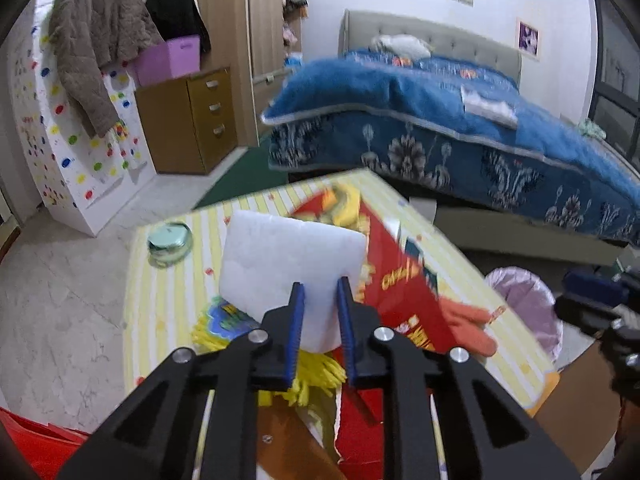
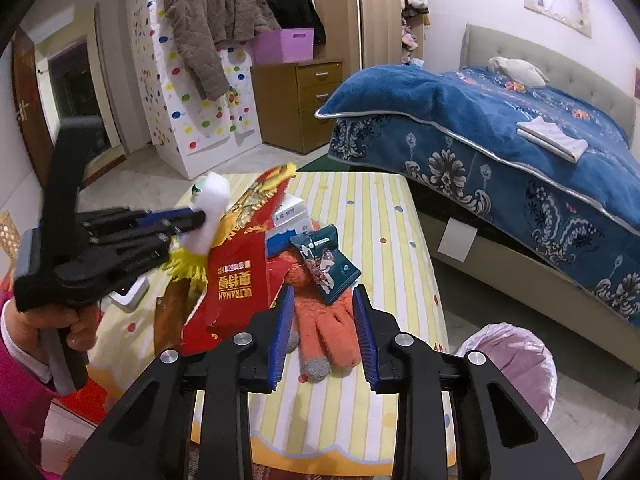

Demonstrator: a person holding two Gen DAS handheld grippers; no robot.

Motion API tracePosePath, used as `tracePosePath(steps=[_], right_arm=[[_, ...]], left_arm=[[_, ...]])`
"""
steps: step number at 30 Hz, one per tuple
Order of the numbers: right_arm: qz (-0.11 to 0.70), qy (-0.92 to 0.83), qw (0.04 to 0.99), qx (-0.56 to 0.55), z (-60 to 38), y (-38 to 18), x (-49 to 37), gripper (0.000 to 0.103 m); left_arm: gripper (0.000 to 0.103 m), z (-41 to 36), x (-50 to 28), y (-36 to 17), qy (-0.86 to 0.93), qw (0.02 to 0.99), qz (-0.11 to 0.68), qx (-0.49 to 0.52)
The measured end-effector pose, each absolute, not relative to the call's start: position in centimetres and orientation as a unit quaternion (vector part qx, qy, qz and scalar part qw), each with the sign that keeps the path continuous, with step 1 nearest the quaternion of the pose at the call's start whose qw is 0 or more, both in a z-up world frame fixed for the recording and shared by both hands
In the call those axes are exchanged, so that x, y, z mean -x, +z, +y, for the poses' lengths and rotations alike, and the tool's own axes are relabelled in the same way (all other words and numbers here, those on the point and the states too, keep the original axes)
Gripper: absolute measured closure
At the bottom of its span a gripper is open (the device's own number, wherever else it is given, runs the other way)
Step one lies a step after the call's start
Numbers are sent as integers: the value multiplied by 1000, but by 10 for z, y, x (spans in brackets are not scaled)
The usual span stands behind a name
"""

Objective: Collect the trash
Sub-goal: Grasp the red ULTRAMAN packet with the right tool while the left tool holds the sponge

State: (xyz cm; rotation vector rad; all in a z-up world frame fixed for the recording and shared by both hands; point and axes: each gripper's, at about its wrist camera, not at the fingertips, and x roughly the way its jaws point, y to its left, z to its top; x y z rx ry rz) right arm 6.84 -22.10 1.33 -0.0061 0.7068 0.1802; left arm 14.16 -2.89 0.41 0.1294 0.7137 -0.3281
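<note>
meanwhile the left gripper (image 1: pixel 320 286) is clamped on a white foam block (image 1: pixel 292 256), its blue pads pressing both sides of the block's near edge and holding it up above the table (image 2: pixel 376 216) with the yellow-striped cloth. seen from the right wrist, a person's hand (image 2: pixel 44 322) grips that tool's handle at the left, above a pink sleeve. just under the block lies a yellow fringed thing (image 1: pixel 316 376), and to its right a torn red box (image 2: pixel 240 280) printed with the word ultraman. the right gripper (image 2: pixel 320 296) hovers low over the near part of the table with its jaws apart, nothing pressed between them; an orange glove (image 2: pixel 324 332) lies just beyond its tips, and a dark teal snack packet (image 2: pixel 326 264) rests on the glove's far end. a small white and blue carton (image 2: pixel 288 216) sits behind the packet. right of the table, on the floor, stands a bin with a pale pink liner (image 2: pixel 516 356).
</note>
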Motion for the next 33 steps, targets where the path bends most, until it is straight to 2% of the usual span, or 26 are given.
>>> tracePosePath(steps=[2,4,6,14,26,29,31,33], right_arm=[[344,93,934,7,-218,15,-67,70],[345,100,933,6,-214,16,-66,63],[346,107,932,6,-210,14,-68,45],[363,150,919,12,-181,-7,-92,44],[409,169,897,-1,-164,-40,-142,44],[414,178,893,-7,-163,-42,-146,48],[412,184,893,-8,-161,-40,-145,59],[410,189,892,-7,-158,-37,-144,74]], left_arm=[[88,-23,-132,18,-153,929,331,-59],[88,-14,-121,30,-145,935,319,-50],[88,-3,-108,40,-138,941,307,-40],[88,21,-68,31,-86,946,308,-44],[88,31,-80,-6,-83,933,348,-33],[88,31,-81,-10,-84,932,352,-33],[88,31,-80,-12,-84,931,355,-33],[88,31,-80,-12,-83,931,355,-33]])
